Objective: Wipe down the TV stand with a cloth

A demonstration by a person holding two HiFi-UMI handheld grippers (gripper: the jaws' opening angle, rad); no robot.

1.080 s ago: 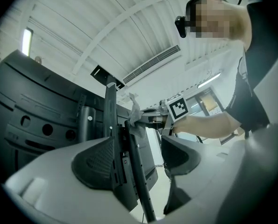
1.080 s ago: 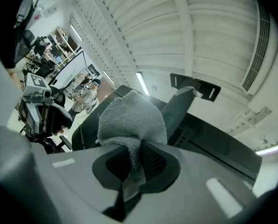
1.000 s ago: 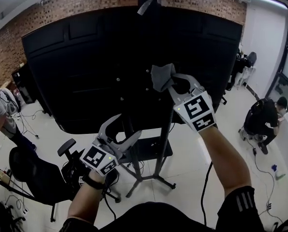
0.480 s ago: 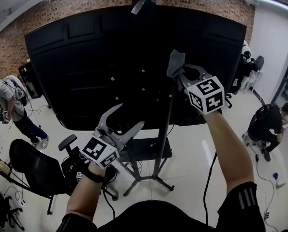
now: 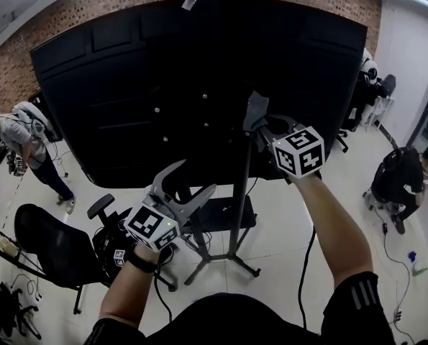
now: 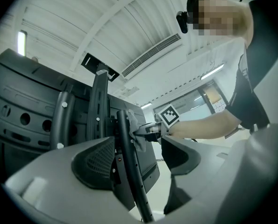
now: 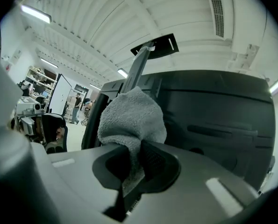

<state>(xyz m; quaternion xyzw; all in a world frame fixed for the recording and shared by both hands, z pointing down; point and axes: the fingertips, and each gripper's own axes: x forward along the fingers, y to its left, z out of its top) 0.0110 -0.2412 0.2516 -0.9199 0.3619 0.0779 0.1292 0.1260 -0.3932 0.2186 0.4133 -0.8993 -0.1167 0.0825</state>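
Head view: my right gripper (image 5: 260, 125) holds the grey cloth (image 5: 255, 108) against the TV stand (image 5: 238, 200) upright, behind the black TV (image 5: 127, 85). Left gripper view: my left gripper (image 6: 139, 157) gapes open, 1 stand tube between its jaws. Right gripper view: jaws clamped on the cloth.

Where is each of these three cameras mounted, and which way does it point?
Head view: on the person's head, looking down at the TV stand; both forearms, left gripper and right gripper show.
Left gripper view: on the left gripper, looking along its open jaws at the pole; the right forearm shows.
Right gripper view: on the right gripper, facing the TV back; its jaws grip the cloth.
Shared: all three show the cloth.
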